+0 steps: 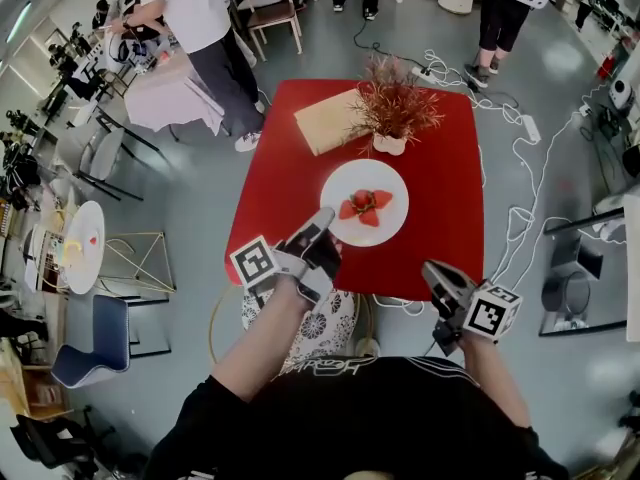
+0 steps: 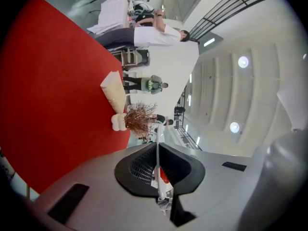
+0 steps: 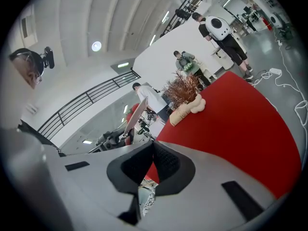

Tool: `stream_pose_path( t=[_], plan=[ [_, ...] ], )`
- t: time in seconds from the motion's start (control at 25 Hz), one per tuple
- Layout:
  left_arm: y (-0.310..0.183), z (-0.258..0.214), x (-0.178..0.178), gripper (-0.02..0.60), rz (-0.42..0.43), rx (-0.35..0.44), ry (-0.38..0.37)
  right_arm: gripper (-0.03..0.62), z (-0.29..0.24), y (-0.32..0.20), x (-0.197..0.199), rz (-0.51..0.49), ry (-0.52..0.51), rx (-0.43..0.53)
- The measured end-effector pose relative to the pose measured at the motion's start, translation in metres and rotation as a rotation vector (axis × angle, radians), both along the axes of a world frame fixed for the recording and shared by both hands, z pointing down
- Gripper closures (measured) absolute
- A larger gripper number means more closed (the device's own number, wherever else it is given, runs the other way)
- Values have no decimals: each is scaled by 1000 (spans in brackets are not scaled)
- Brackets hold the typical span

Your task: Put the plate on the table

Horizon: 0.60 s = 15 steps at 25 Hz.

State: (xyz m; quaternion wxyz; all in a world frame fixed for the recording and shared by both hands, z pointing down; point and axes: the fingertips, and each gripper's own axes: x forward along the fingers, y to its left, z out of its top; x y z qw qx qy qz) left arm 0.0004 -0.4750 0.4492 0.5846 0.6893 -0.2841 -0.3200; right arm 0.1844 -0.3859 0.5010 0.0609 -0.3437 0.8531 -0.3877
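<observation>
A white plate carrying red fruit pieces is over the near middle of the red table. My left gripper is shut on the plate's near-left rim. In the left gripper view the plate runs edge-on between the pads of that gripper. In the right gripper view the plate looks tilted and raised above the table edge. My right gripper hangs off the table's near right corner; its jaws are shut with nothing between them.
A dried plant in a cream pot and a tan board sit at the table's far side. People stand beyond the table. Cables lie on the floor to the right, chairs to the left. A patterned stool stands by the near edge.
</observation>
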Motion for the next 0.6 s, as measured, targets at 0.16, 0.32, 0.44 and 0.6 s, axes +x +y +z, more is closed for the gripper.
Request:
stream_pose_path(
  t=[0.16,0.32,0.44,0.6],
  plan=[
    [-17,16,4,564,-9,10,-23,586,2,0,3,5,-1,-9],
    [-25,47,6,564,-16,-67,-21,586,11,1,9,12,3,-27],
    [-28,64,11,563,-15,-96,-38,586,19,2,15,18,2,-43],
    [-31,85,17,563,-5,-122,-60,586,25,1,15,13,-4,-57]
  ],
)
